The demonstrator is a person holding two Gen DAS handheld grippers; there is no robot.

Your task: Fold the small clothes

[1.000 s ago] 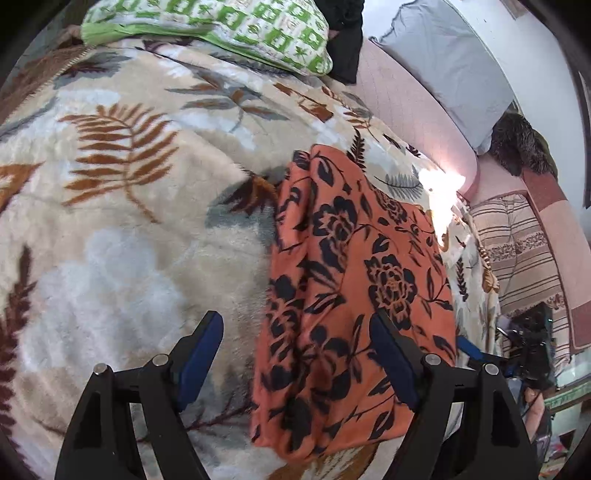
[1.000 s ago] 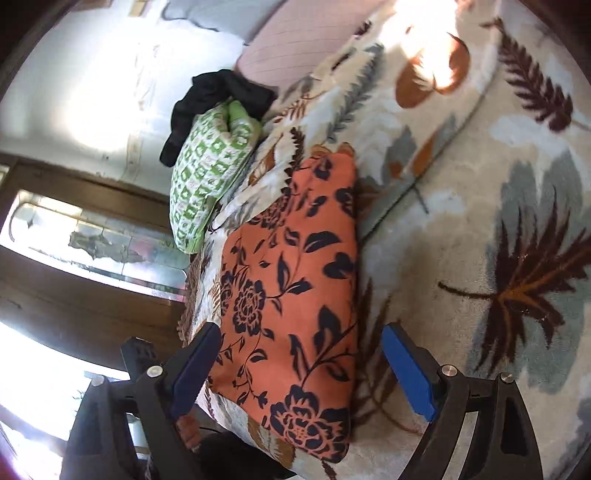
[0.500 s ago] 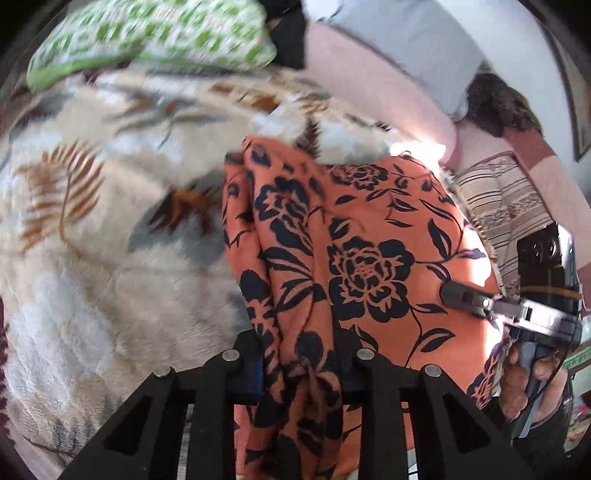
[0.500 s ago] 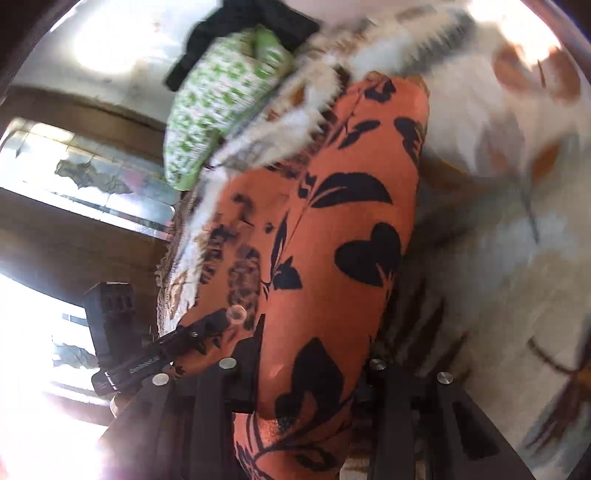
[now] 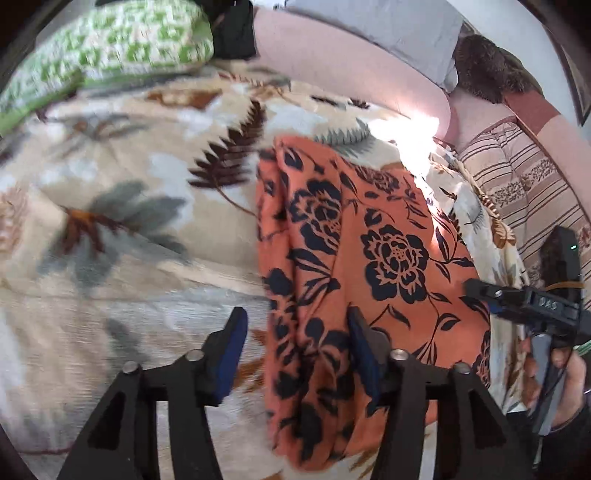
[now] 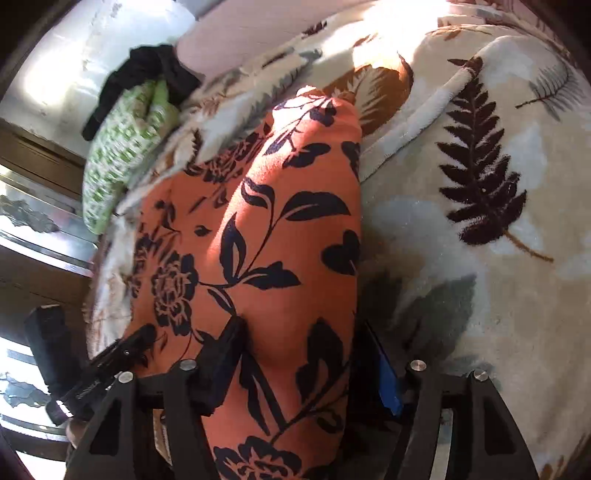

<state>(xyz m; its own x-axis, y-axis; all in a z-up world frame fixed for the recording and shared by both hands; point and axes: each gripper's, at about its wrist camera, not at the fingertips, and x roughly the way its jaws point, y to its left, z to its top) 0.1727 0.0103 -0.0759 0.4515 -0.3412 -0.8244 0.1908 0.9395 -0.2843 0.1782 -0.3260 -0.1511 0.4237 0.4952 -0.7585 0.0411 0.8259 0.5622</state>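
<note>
I am counting one orange cloth (image 5: 369, 258) lying on one leaf-print blanket (image 5: 129, 221). I am holding two grippers over that blanket: my left gripper (image 5: 295, 354) and my right gripper (image 6: 306, 365). Beyond the blanket's far edge I am seeing one green pillow (image 5: 107, 55), one black garment (image 6: 147, 74), one grey pillow (image 5: 388, 33) and one striped cushion (image 5: 524, 177).

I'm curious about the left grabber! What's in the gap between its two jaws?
In the left wrist view, the left gripper stands open. Between its jaws lie a strip of the leaf-print blanket and the near-left edge of the orange flowered garment.
</note>
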